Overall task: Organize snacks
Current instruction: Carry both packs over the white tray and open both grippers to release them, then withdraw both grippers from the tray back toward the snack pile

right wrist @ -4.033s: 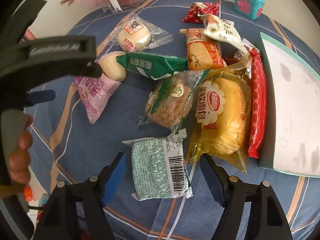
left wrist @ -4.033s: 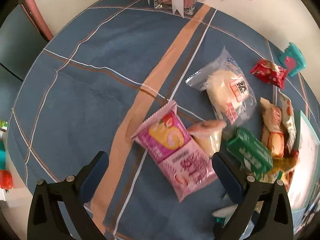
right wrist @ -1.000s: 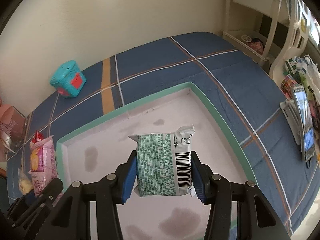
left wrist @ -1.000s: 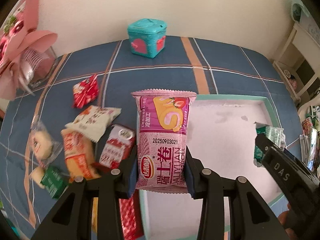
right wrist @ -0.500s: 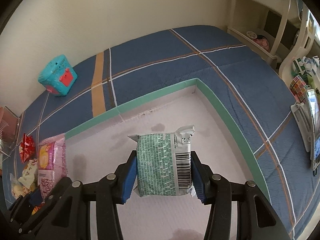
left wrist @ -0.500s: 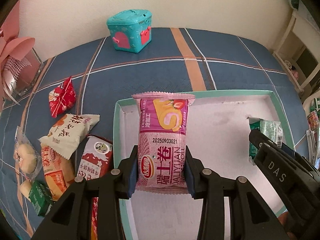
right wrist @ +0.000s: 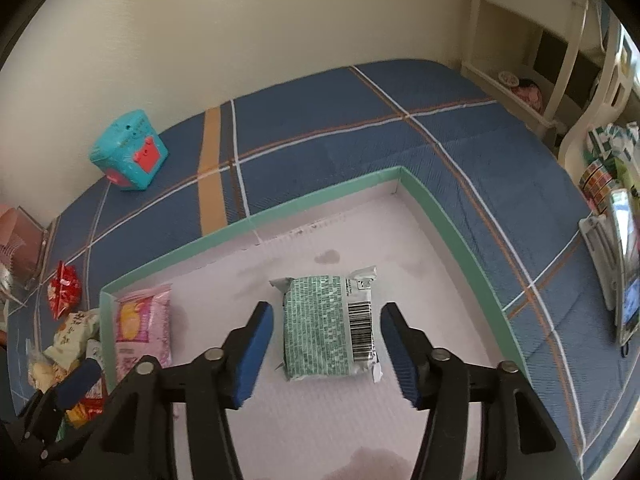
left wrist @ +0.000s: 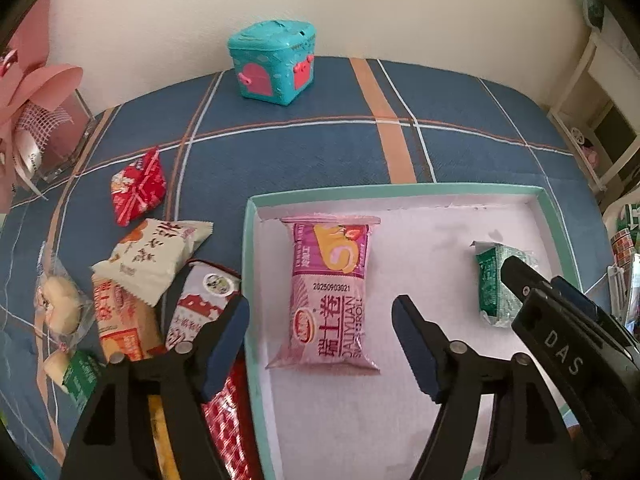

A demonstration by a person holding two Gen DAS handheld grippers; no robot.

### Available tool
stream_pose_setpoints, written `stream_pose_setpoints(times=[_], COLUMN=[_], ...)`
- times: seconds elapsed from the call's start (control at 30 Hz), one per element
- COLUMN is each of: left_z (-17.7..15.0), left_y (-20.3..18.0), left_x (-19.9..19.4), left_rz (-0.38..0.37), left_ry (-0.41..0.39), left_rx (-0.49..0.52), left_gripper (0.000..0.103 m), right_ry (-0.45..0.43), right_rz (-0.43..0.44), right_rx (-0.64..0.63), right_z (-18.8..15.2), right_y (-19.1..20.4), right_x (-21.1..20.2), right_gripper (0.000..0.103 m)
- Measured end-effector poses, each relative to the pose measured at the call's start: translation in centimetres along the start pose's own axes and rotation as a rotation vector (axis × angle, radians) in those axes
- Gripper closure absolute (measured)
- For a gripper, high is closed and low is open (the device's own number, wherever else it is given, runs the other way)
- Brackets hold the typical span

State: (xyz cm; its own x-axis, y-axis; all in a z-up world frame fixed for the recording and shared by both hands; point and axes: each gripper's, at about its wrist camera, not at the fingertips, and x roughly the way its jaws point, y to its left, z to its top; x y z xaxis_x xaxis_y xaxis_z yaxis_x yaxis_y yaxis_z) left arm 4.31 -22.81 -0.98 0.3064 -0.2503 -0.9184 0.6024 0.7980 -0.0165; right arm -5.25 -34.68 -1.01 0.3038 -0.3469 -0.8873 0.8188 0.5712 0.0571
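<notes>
A pink swiss-roll packet (left wrist: 330, 296) lies flat in the left part of the teal-rimmed tray (left wrist: 384, 191). My left gripper (left wrist: 320, 344) is open just above it, jaws apart on either side of its lower half. A green packet with a barcode (right wrist: 328, 330) lies in the tray (right wrist: 448, 216) further right. My right gripper (right wrist: 326, 354) is open around it, not touching. The pink packet also shows in the right wrist view (right wrist: 142, 326), the green one in the left wrist view (left wrist: 494, 284). Both packets rest on the tray floor.
Several loose snacks lie on the blue plaid cloth left of the tray: a red packet (left wrist: 136, 186), a white packet (left wrist: 152, 258), an orange one (left wrist: 120, 324), a red-and-white one (left wrist: 200, 304). A teal toy box (left wrist: 274, 66) stands at the back. A phone stand (right wrist: 622, 276) is at the right.
Both grippers have opened and let go of their packets, which now lie on the tray floor. Half a second ago each was still clamped and held above the tray.
</notes>
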Motion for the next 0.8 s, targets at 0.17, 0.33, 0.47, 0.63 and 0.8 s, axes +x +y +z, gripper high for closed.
stream_pose_setpoints(times=[0.17,0.33,0.47,0.63,0.8], left_z=[-0.5,-1.4,-2.5,-4.0,-5.8], left_y=[1.5,3.2,4.3,6.4,8.9], left_x=[-1.9,-2.9,-3.6,-4.6,-6.0], left_rz=[0.017,0.048,0.076,0.106,0.136], left_ry=[-0.020,-0.021,-0.022,-0.034,-0.052], left_rx=[-0.037,-0.076,-0.073,-0.093,-0.137], left_gripper=[0.022,0.022,0.021,0.016,0.015], right_ry=[0.012,0.024,0.048,0.056,0.057], right_rz=[0.012,0.014,0.026,0.025,0.032], right_rx=[-0.021,-0.040,-0.060,-0.097,-0.118], right_z=[-0.7,-1.9,-3.2,-4.8,-6.4], right_y=[0.3,0.7,1.1,2.0,2.5], right_x=[-1.5,-2.6,-3.0,-3.9,-4.9], right_gripper=[0.037,0.034,0.032,0.030,0.030])
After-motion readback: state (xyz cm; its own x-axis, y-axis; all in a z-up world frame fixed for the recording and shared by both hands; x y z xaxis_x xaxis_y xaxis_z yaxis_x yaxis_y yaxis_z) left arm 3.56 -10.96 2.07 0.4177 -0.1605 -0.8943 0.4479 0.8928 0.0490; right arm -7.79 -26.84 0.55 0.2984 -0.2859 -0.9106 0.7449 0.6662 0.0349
